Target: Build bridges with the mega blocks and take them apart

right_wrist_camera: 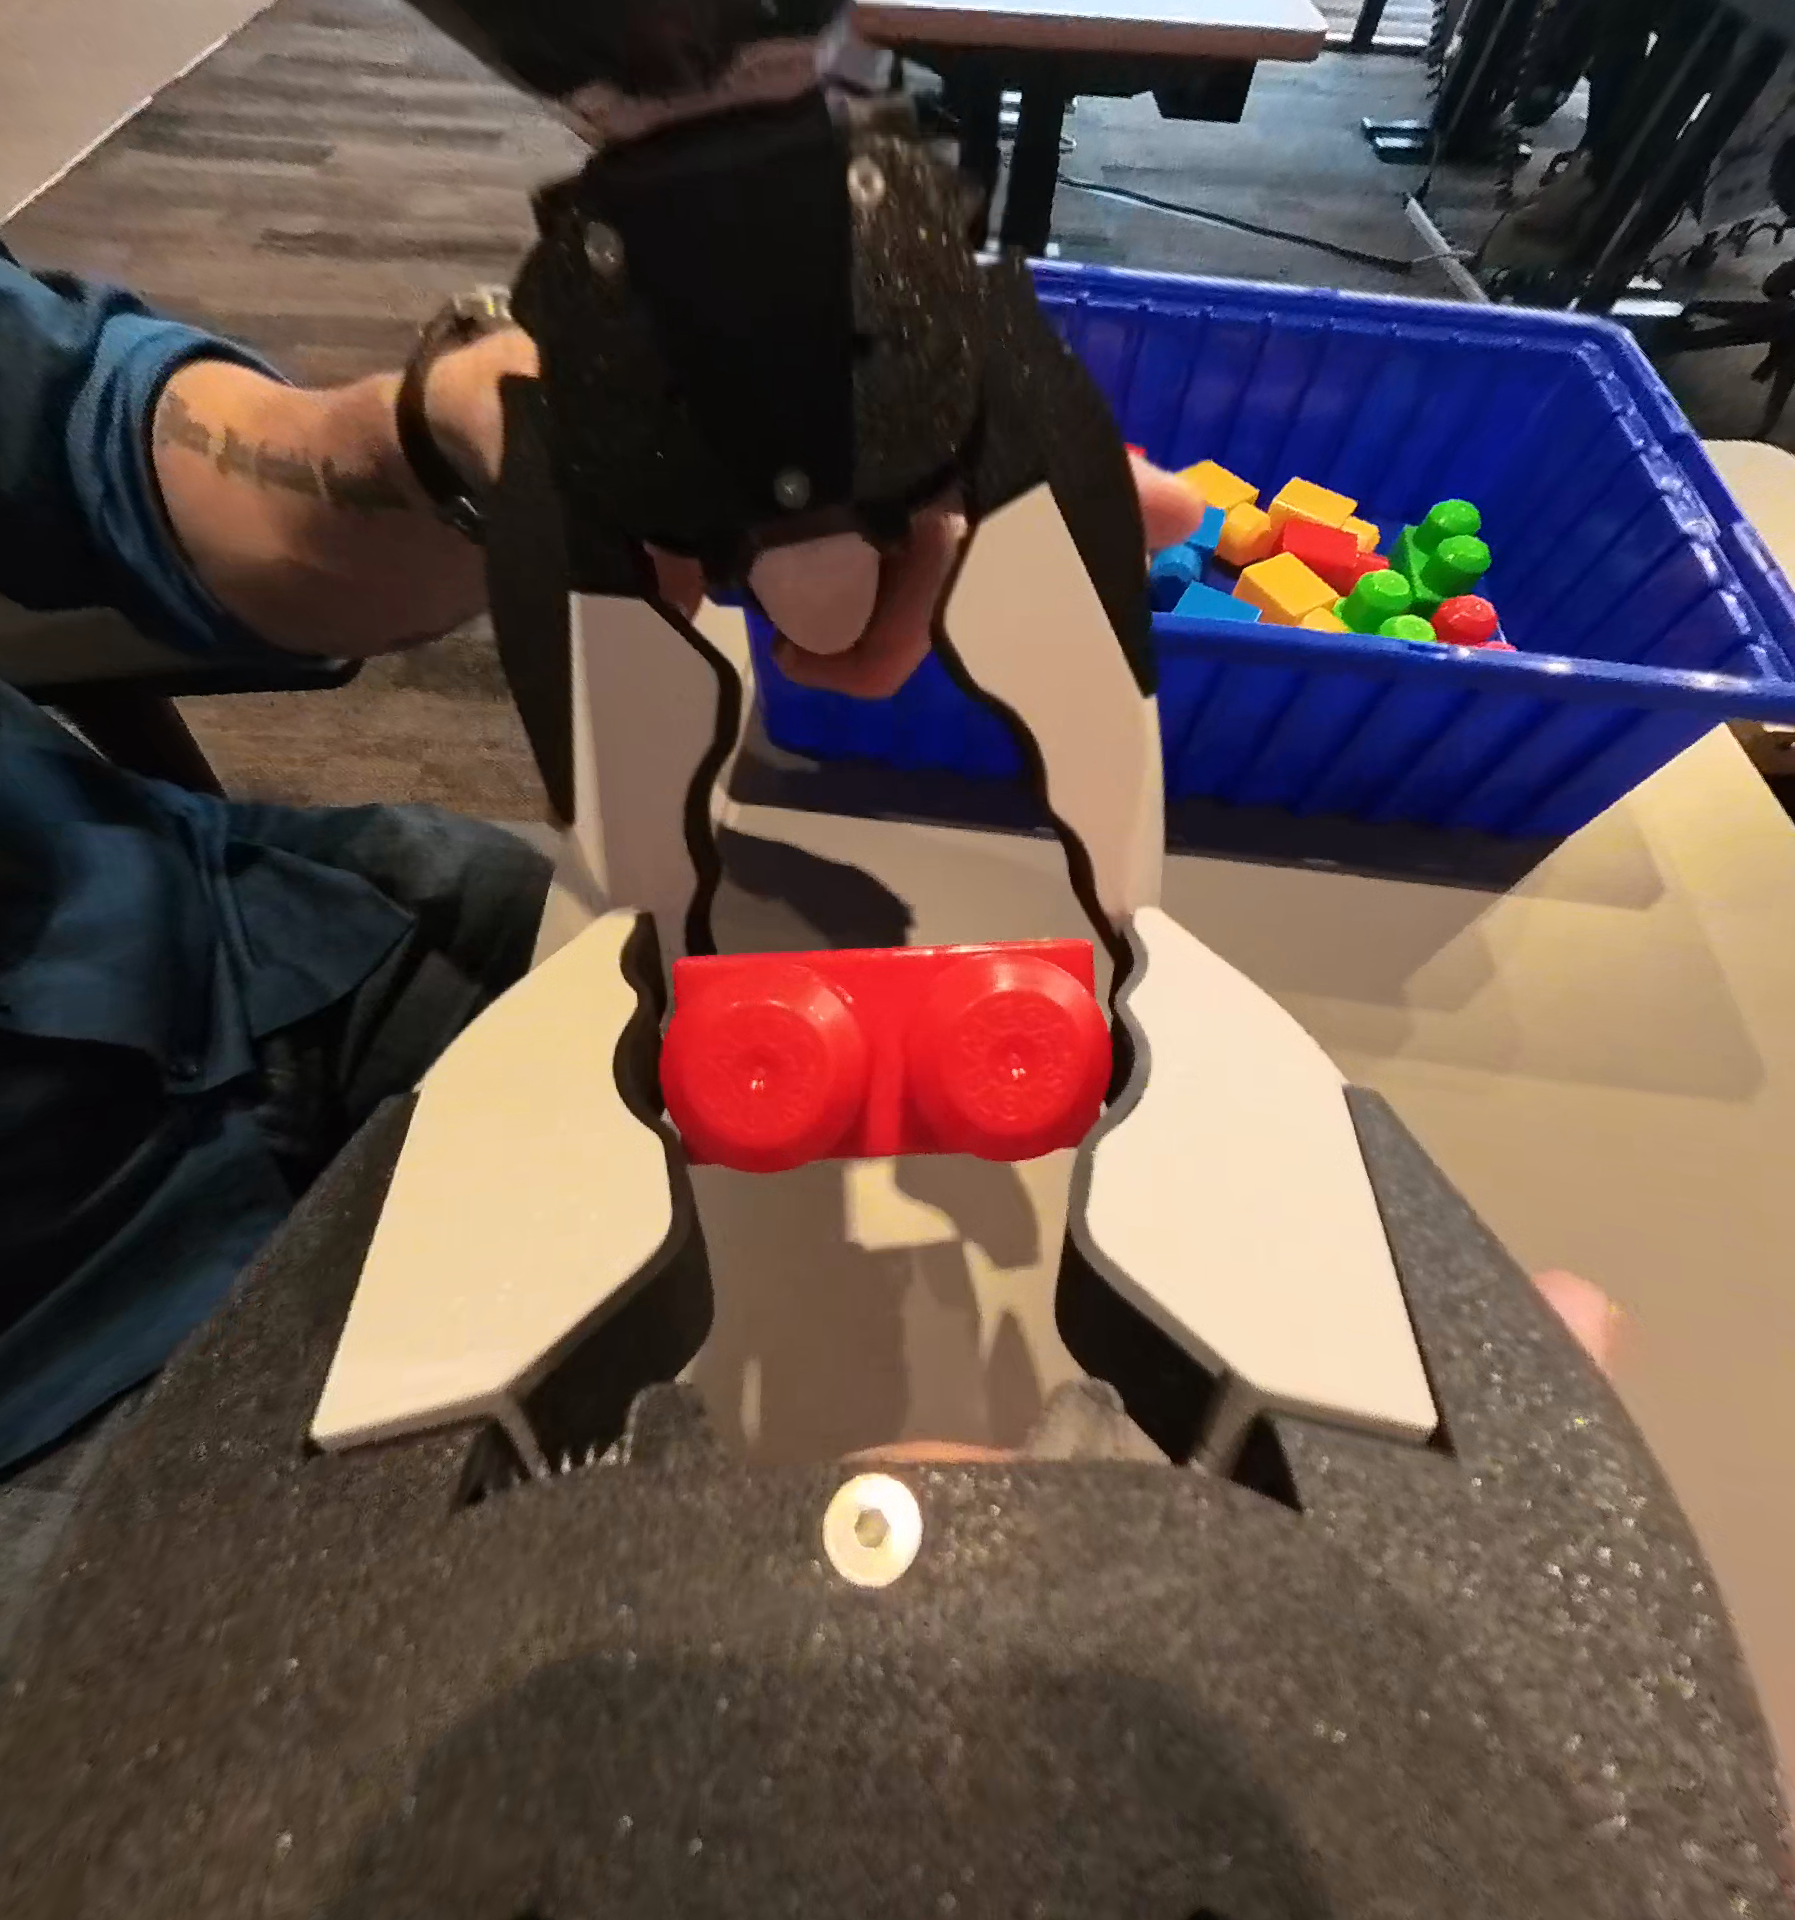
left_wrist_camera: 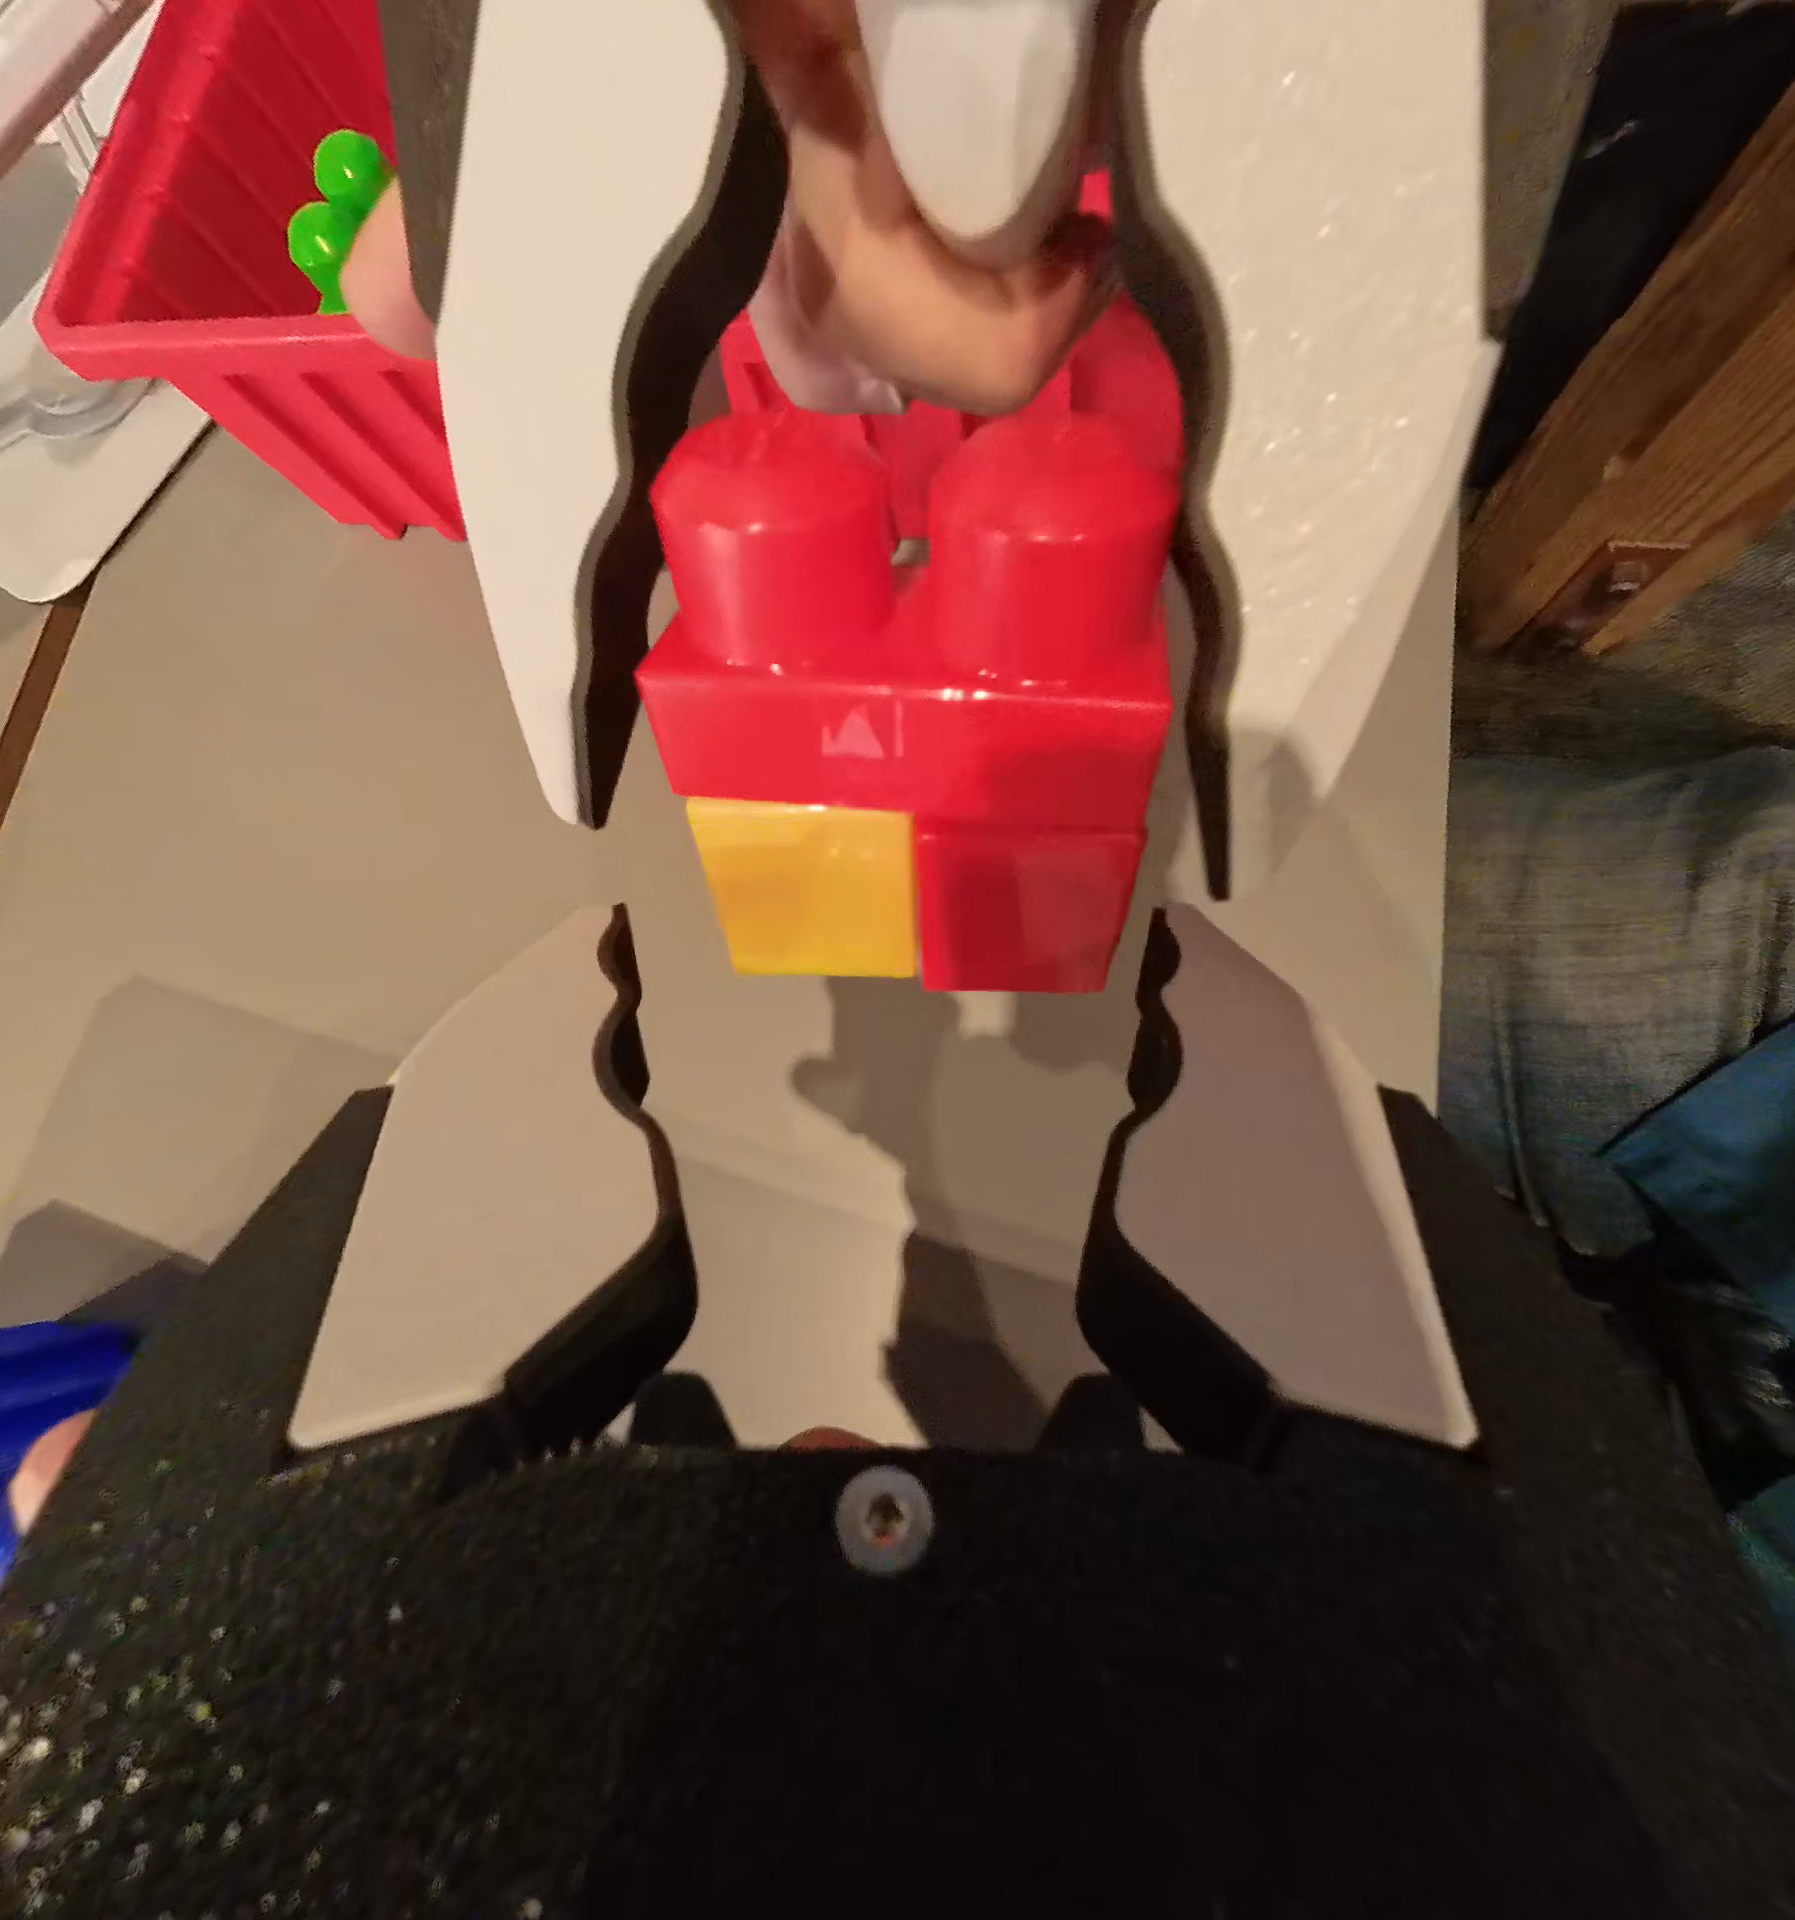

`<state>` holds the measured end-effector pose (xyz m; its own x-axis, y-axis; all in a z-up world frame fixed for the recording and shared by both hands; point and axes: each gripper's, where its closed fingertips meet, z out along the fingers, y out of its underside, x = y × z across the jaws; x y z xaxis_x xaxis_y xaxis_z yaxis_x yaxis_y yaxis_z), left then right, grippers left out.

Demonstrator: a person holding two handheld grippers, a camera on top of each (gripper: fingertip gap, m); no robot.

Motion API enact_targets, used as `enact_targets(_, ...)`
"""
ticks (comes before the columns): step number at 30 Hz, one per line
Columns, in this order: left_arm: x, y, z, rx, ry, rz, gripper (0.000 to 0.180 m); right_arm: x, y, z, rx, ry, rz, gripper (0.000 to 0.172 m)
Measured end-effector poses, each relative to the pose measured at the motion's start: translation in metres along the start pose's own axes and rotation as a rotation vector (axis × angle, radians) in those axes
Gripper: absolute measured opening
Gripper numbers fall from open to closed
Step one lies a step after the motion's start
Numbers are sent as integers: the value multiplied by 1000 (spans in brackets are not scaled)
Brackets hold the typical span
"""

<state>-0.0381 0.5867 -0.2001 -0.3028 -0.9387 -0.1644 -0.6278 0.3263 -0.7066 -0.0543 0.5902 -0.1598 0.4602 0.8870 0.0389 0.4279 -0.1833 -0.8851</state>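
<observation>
**Two grippers meet at a small red-and-yellow stack**

While the right gripper point(right_wrist_camera: 888, 1049) clenches a red block point(right_wrist_camera: 885, 1049) across its ends, both pads pressed to it, the left gripper point(left_wrist_camera: 893, 935) stands released; its fingers point(left_wrist_camera: 519, 1164) reach toward the stack from the near side with clear space either side. From the left wrist view the red block point(left_wrist_camera: 908, 665) tops a yellow block point(left_wrist_camera: 810, 888) and a darker red block point(left_wrist_camera: 1028, 909), side by side beneath it; the stack hangs above the pale table point(left_wrist_camera: 249, 779), casting a shadow. A red bin point(left_wrist_camera: 249, 353) sits at upper left with a green block point(left_wrist_camera: 337, 218) in it; in the right wrist view a blue bin point(right_wrist_camera: 1495, 727) of mixed blocks point(right_wrist_camera: 1329, 561) stands beyond on the table, well apart from the grippers; a person's forearm point(right_wrist_camera: 280, 520) enters from the left.
</observation>
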Motion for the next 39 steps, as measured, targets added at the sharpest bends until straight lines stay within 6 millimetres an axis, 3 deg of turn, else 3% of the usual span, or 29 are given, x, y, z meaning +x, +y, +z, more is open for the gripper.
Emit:
enact_targets(13, -4, -11, 7, 207, 38, 1, 98, -1, -27, 1, 147, -23, 25, 82)
enact_targets(20, 4, -17, 9, 260, 69, -14, 80, 2, -29, 3, 181, -9, 39, 83)
enact_targets(30, 8, -16, 7, 224, 53, -18, 77, -5, -27, -1, 184, -52, 19, 83)
enact_targets(39, 5, 9, 11, 18, -1, 49, 77, 4, 13, -13, -310, 41, -226, 90)
